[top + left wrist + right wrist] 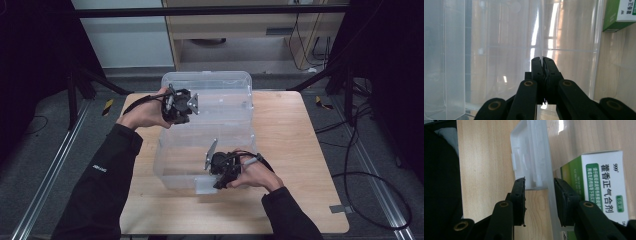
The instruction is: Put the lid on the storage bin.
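- Storage box (210, 145) of clear plastic, mid-table, its hinged lid (207, 85) raised at the far side; both grippers work on it.
- Left gripper (186, 111) at the far left of the box: jaws pressed together on a thin clear edge, seemingly the lid's, seen end-on between the pads in the left gripper view (541, 62).
- Right gripper (220, 180) at the near wall: jaws part-way closed astride the near rim and its latch tab (531, 167), one outside and one inside; whether the pads (520, 195) actually press the plastic cannot be told.
- Medicine carton (599, 187), green and white, lying inside the box just behind the near wall.
- Table (300, 150), light wood, bearing the box.
- Risk: the slick, thin edge may slip from the left pinch, dropping the lid onto the right gripper.
- Risk: a pull at the lid while the right hold is loose may slide or tip the light box, shifting the carton.
- Risk: too hard a squeeze may bend or crack the latch tab.
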A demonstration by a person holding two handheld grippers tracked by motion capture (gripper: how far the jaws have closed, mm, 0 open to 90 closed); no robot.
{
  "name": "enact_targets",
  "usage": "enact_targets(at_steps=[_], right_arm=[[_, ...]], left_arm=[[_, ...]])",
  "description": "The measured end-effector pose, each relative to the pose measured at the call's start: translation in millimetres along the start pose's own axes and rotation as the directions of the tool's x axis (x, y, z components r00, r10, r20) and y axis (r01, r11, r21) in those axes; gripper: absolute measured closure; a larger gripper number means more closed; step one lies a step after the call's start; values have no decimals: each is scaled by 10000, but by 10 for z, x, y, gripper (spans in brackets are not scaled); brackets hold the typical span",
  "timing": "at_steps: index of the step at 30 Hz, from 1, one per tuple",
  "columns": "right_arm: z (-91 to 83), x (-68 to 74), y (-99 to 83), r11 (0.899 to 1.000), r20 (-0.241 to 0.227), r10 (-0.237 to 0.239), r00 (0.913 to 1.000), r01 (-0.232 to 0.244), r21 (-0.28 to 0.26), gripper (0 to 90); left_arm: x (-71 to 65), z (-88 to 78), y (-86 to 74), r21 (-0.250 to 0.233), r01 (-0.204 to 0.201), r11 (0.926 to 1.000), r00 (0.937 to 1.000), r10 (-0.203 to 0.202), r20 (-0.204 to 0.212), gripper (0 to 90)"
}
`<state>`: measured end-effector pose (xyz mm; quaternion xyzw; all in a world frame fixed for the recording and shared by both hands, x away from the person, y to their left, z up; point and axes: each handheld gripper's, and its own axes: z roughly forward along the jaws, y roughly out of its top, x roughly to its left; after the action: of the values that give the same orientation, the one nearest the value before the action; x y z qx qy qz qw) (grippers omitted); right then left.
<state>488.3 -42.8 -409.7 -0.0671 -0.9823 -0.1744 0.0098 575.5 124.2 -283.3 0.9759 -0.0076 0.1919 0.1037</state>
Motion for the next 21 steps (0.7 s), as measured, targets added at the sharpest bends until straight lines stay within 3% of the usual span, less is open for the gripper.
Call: enact_targets(at_steps=[21], right_arm=[[-1,4,-1,10000,-71,-21,10000,21,38,631]], left_arm=[[-295,-88,-51,-402,65,9992,9998,-72,-176,883]])
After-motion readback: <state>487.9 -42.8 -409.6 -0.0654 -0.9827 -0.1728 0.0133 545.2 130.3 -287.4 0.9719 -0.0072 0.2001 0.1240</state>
